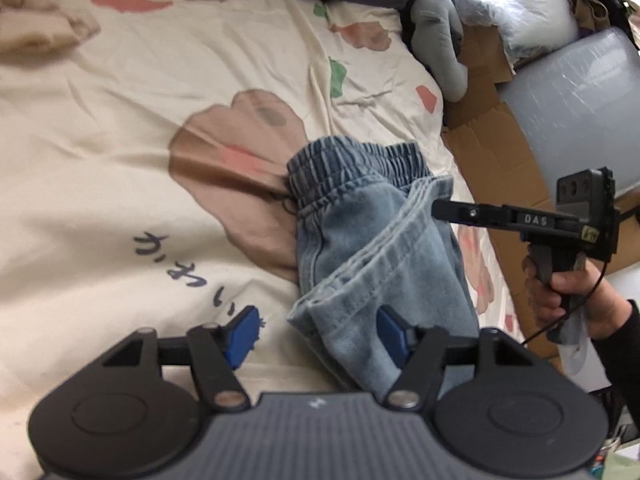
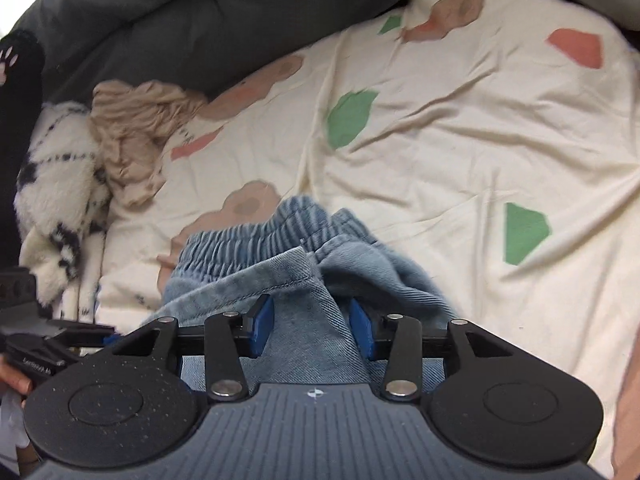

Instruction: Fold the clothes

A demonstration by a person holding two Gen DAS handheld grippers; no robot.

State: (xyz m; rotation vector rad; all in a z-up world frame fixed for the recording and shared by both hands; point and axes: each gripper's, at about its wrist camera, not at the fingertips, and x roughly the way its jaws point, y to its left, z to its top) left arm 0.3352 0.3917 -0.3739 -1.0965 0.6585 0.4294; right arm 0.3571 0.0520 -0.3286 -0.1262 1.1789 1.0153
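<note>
Folded jeans [image 1: 372, 248] lie on the bed [image 1: 120, 128] — left hand-held gripper [image 1: 318, 334] wide, right hand-held gripper [image 2: 312, 330] narrower — both straddling denim.

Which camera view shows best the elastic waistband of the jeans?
The left wrist view. There the waistband of the jeans shows across its whole gathered width, unobstructed, on the bedsheet. In the right wrist view the waistband is partly covered by a folded denim layer in front of it.

a home bedroom: a bed with a cartoon-print sheet [image 2: 460, 128], dark duvet [image 2: 160, 20], pillow [image 1: 528, 4], plush blanket [image 2: 60, 184].
</note>
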